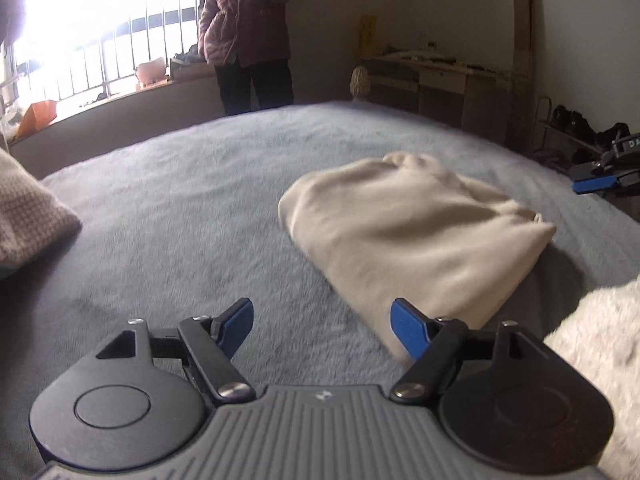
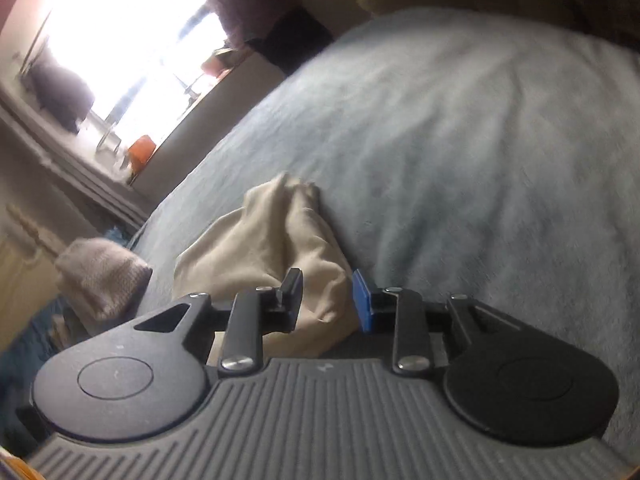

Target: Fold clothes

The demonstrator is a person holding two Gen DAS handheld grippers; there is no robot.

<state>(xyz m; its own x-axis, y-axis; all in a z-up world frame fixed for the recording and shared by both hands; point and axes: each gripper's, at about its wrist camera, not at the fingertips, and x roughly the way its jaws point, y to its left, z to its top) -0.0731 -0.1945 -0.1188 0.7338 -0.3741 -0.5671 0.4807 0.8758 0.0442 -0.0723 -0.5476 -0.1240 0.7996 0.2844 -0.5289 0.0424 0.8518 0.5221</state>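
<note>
Near the middle of the bed, a folded cream garment (image 1: 412, 240): soft, matte, brushed-looking cloth, roughly rectangular, with rounded puffy edges and a bunched, wrinkled far end. Resting flat on a grey-blue plush blanket (image 1: 180, 220), short-piled and faintly streaked, covering the whole mattress.

Left gripper (image 1: 322, 312) held over the blanket with jaws spread wide and nothing between them; black linkage arms, blue pads, ribbed grey body. In this view its right-side pad overlaps the garment's near corner; contact not clear.

Right gripper (image 2: 326, 280) tilted hard to one side, jaws parted only narrowly; the garment (image 2: 260, 240) visible through the gap, pads not seen pressing on it. From the left wrist camera, the same gripper (image 1: 596, 182) showing at the right edge, apart from the cloth.

At the left edge of the bed, a pinkish knitted piece (image 1: 28, 216), coarse and looped. At the lower right, white fluffy fabric (image 1: 600, 340), shaggy.

Beyond the bed, a person in a quilted maroon jacket (image 1: 248, 12) beside a glaring barred window (image 1: 100, 52); an orange bag (image 1: 40, 114) on the sill; a cluttered pale wooden desk (image 1: 432, 76); a rack of dark shoes (image 1: 572, 128). Right wrist view blurred throughout.
</note>
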